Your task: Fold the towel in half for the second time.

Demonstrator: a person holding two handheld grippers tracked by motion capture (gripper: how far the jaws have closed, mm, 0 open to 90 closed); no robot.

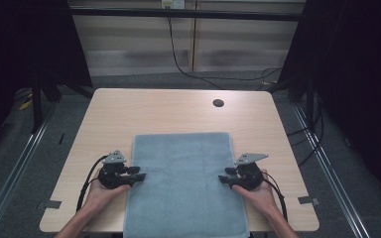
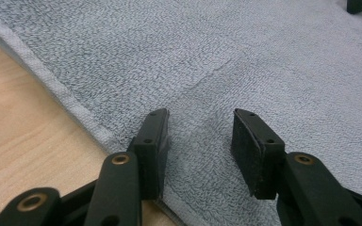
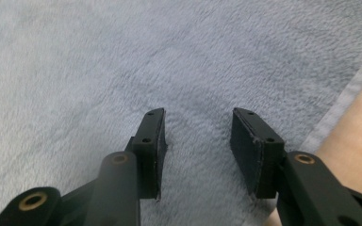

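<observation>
- High view: lying flat at the near middle of the wooden table point(image 1: 129, 109), a grey-blue towel point(image 1: 186, 178), its near end hanging over the table's front edge; likely handling soft, limp and light, sagging wherever unsupported, so best taken at the hemmed side edges or corners.
- Flanking it, the left gripper point(image 1: 140, 177) at the towel's left edge and the right gripper point(image 1: 223, 179) at its right edge, both pointing inward, each resting in a hand.
- Sitting well apart near the far edge, a dark round hole point(image 1: 218, 103) in the tabletop; trailing beyond the table, a black cable point(image 1: 178, 62); nothing standing in the way on the cloth itself.
- Left gripper view: jaws standing about half open over the terry pile, gripping nothing; running diagonally just beside the left jaw, the towel's pale hem point(image 2: 52, 84), bare wood beyond it; crossing the pile ahead, a faint crease point(image 2: 212, 70).
- Right gripper view: jaws parted likewise, holding nothing, hovering over plain towel point(image 3: 122, 61); showing at right, the hem point(image 3: 349, 94) and a strip of table.
</observation>
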